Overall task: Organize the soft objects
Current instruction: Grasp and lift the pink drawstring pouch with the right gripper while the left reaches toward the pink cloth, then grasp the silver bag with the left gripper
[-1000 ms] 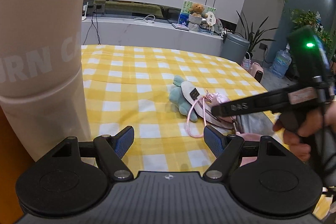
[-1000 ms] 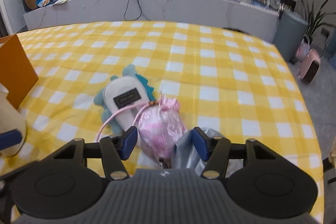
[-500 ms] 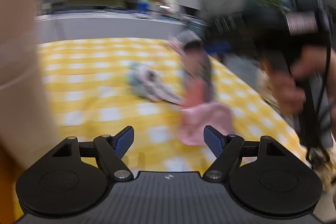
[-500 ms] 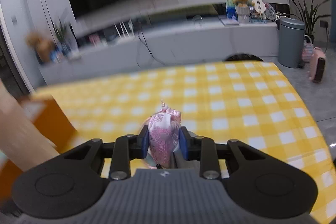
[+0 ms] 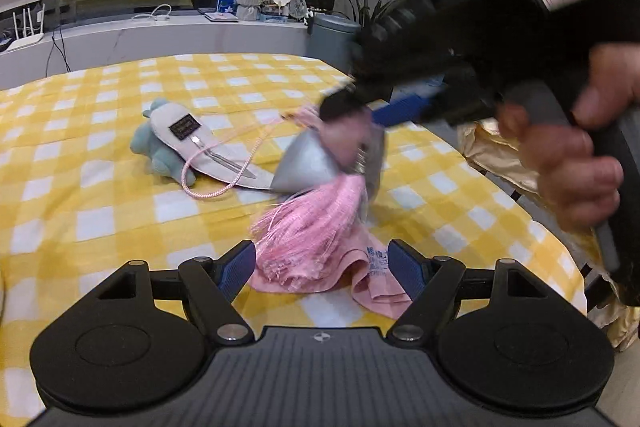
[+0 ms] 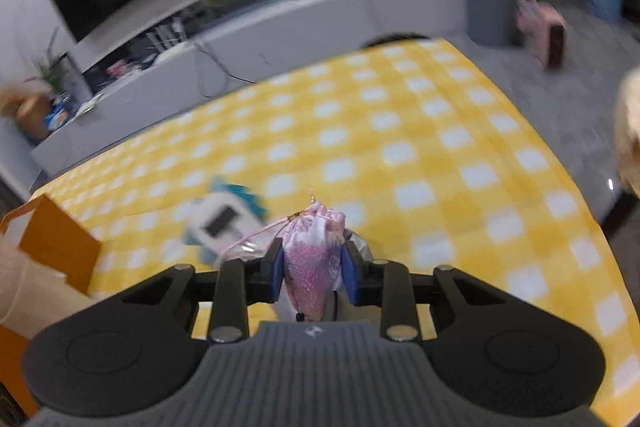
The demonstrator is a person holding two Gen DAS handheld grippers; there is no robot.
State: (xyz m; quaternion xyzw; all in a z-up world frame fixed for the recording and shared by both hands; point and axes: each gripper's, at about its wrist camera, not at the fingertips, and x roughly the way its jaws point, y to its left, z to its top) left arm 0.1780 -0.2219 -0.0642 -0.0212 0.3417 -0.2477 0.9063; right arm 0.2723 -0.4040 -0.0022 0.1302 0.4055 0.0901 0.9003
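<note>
The right gripper (image 6: pixel 312 273) is clamped on a pink patterned drawstring pouch (image 6: pixel 314 263), pads pressing its two flanks, and holds it clear of the yellow checked tablecloth (image 6: pixel 400 131) at the table's near side. A silver fabric piece (image 5: pixel 308 163) and a pink tassel (image 5: pixel 316 227) hang beneath the grip in the left wrist view — whether they belong to the pouch or are merely caught with it, I cannot tell. The pouch appears light, limp and compressible; it bulges between the pads, so a hold across its full middle, as now, should be secure, whereas the cord (image 5: pixel 224 167) or tassel would let it swing. Its long axis runs along the fingers, gathered neck pointing away from the hand toward 12 o'clock, cord trailing to 10 o'clock. The left gripper (image 5: pixel 322 267) grasps nothing; its jaws are closing around a crumpled pink cloth (image 5: pixel 360 275) that lies on the table between them, not yet pinched. That cloth is flat and floppy — best taken at a raised fold. A teal plush toy (image 5: pixel 156 147) under a white pouch (image 5: pixel 192 135) lies at 10 o'clock, untouched.
</note>
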